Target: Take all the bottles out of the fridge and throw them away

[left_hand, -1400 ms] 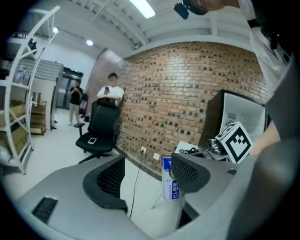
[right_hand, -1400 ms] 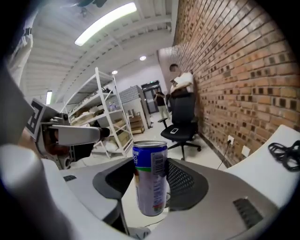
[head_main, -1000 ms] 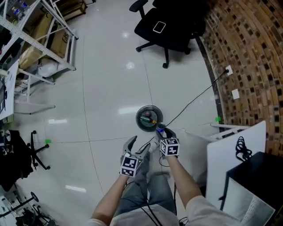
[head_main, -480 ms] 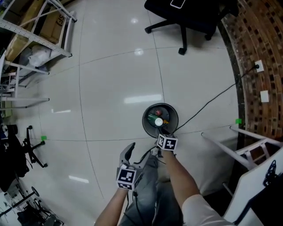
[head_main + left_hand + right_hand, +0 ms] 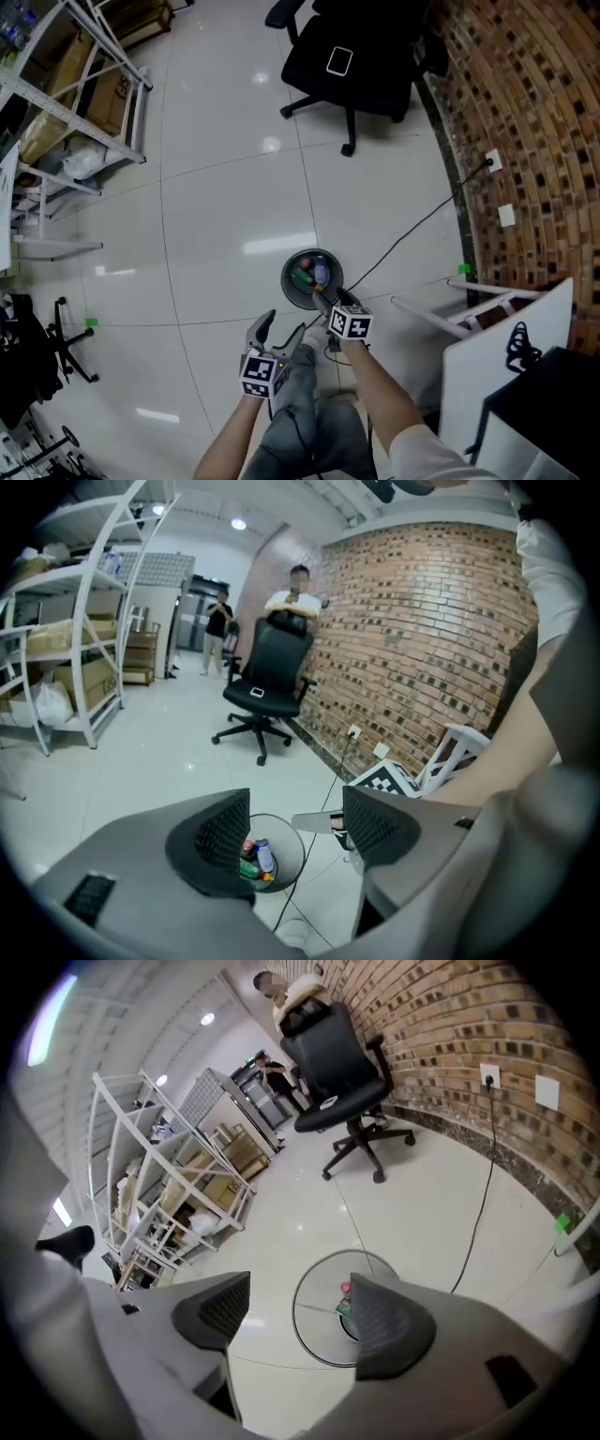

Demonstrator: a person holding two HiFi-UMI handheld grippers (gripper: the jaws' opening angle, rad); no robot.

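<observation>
A round wire bin (image 5: pixel 284 279) stands on the white floor in front of me. It holds bottles, among them a green one (image 5: pixel 302 278) and a pale one with a purple label (image 5: pixel 321 273). My right gripper (image 5: pixel 325 298) hangs at the bin's near rim. Its jaws have just been opening and nothing is between them. In the right gripper view the bin (image 5: pixel 298 1321) lies below the open right gripper (image 5: pixel 300 1316), with a red-capped bottle (image 5: pixel 345 1288) showing. My left gripper (image 5: pixel 281 330) is open and empty, a little nearer to me. In the left gripper view the bottles (image 5: pixel 258 855) show between the open jaws.
A black office chair (image 5: pixel 352 56) with a phone on its seat stands beyond the bin. Metal shelving (image 5: pixel 66 94) with boxes is at the left and a brick wall (image 5: pixel 525 141) at the right. A black cable (image 5: pixel 412 230) crosses the floor. A white frame (image 5: pixel 441 319) sits to the right.
A second ago the right gripper held a bottle over the bin. It has since sunk to the rim and opened, and the bottle lies in the bin. The left gripper dropped slightly.
</observation>
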